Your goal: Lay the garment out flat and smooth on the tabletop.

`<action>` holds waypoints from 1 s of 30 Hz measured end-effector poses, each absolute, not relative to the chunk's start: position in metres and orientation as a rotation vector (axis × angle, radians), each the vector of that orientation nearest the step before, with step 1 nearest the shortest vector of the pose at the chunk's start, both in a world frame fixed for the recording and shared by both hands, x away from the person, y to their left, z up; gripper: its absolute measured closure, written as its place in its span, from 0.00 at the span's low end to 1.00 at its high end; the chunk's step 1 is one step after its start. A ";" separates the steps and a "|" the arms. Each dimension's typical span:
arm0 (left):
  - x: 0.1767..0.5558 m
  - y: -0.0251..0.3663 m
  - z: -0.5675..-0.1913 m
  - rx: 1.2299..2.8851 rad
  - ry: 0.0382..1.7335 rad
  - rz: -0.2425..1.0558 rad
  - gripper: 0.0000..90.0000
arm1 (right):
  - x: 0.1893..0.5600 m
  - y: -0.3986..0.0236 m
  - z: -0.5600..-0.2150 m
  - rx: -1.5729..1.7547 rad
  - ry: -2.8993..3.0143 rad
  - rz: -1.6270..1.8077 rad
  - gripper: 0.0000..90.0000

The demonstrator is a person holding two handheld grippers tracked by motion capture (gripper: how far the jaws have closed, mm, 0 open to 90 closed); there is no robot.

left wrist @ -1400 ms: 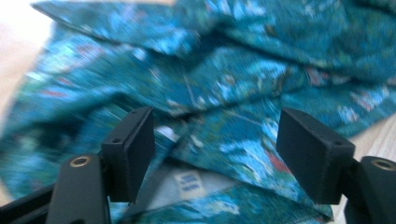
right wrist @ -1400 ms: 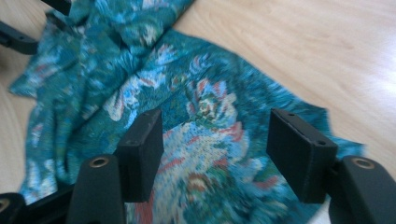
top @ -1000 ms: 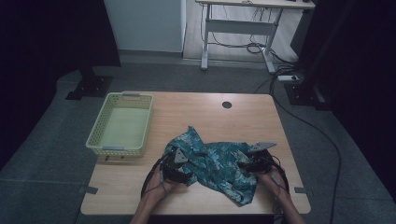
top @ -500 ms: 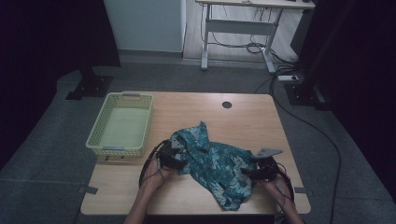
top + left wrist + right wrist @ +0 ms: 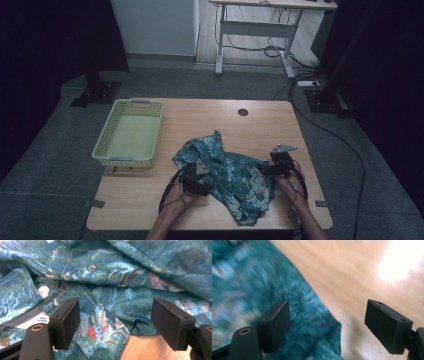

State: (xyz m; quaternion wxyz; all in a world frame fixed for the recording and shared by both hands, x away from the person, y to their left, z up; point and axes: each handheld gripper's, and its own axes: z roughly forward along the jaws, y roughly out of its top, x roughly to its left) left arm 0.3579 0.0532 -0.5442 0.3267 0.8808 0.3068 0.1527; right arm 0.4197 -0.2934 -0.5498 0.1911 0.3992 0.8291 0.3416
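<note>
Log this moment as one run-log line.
left gripper: open at shirt | right gripper: just opened, at shirt edge | basket: empty

Right gripper view smeared by motion blur: shirt (image 5: 262, 290) print unreadable, bench (image 5: 352, 270) grain washed out by glare patch top right. Left gripper view: shirt (image 5: 112, 272) cut off by every edge, label (image 5: 42, 318) text too tiny to read. High view: forearms cropped at bottom edge, left claw (image 5: 199, 181) half buried in fabric.
</note>
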 end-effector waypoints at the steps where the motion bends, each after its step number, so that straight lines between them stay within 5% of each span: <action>1: 0.358 0.053 -0.544 2.309 0.805 0.401 0.26 | 0.419 -0.295 -0.553 1.129 2.324 0.973 0.22; 17: 0.397 0.082 -0.541 2.282 0.985 0.448 0.25 | 0.351 -0.286 -0.551 1.036 2.465 1.014 0.29; 30: 0.366 0.080 -0.539 2.198 0.987 0.445 0.25 | 0.385 -0.280 -0.525 1.039 2.413 1.075 0.29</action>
